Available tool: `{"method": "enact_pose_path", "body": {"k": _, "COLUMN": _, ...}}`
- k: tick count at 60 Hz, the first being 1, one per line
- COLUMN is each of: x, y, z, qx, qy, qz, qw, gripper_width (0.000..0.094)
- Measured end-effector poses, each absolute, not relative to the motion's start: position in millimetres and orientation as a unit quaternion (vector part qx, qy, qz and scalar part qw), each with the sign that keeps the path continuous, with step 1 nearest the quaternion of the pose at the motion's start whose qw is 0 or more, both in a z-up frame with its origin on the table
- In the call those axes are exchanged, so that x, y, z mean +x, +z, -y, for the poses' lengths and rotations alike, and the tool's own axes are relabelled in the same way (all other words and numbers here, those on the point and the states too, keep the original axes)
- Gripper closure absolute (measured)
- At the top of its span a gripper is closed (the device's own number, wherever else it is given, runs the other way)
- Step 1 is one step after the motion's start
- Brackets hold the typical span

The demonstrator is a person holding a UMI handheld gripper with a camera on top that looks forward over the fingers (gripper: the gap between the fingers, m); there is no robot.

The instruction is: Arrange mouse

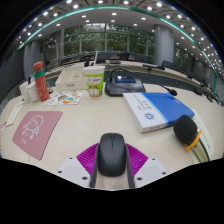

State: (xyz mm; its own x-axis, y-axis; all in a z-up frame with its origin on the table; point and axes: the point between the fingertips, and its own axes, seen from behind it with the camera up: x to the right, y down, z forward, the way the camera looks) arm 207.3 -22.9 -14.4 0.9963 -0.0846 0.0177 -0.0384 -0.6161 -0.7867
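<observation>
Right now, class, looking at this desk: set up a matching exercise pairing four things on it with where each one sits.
Things:
1. mouse
2. blue book
3. pink mat
4. orange bottle

Places:
A. far left, standing beyond the mat
B. between the gripper fingers
C. flat, left of the fingers
D. ahead, right of the mouse

Pairs: 1-B, 2-D, 3-C, 4-A

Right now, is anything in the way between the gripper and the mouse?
No, nothing is. The black mouse already sits on the table between the gripper's open fingers, with a pink pad showing on either side of it.
</observation>
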Motion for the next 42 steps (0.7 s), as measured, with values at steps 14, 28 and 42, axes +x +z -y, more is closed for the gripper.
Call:
{"method": "enact_pose_path", "body": {"k": 14, "x": 204.5, "y": -8.9, "z": 23.7, "qx": -0.9, "qy": -0.034, "qz": -0.053, "qw": 0.431, "gripper_width": 0.0578}}
{"method": "enact_pose_path", "body": {"k": 28, "x": 166.7, "y": 97.1, "z": 1.6, "qx": -0.864, "qy": -0.041, "qz": -0.075, "qw": 0.496, "gripper_width": 0.0592}}
{"method": "enact_pose_path", "body": {"k": 42, "x": 35.9, "y": 179.3, "z": -23.4, "qx": -0.84, "qy": -0.014, "qz": -0.048, "qw": 0.541, "gripper_width": 0.0594}}
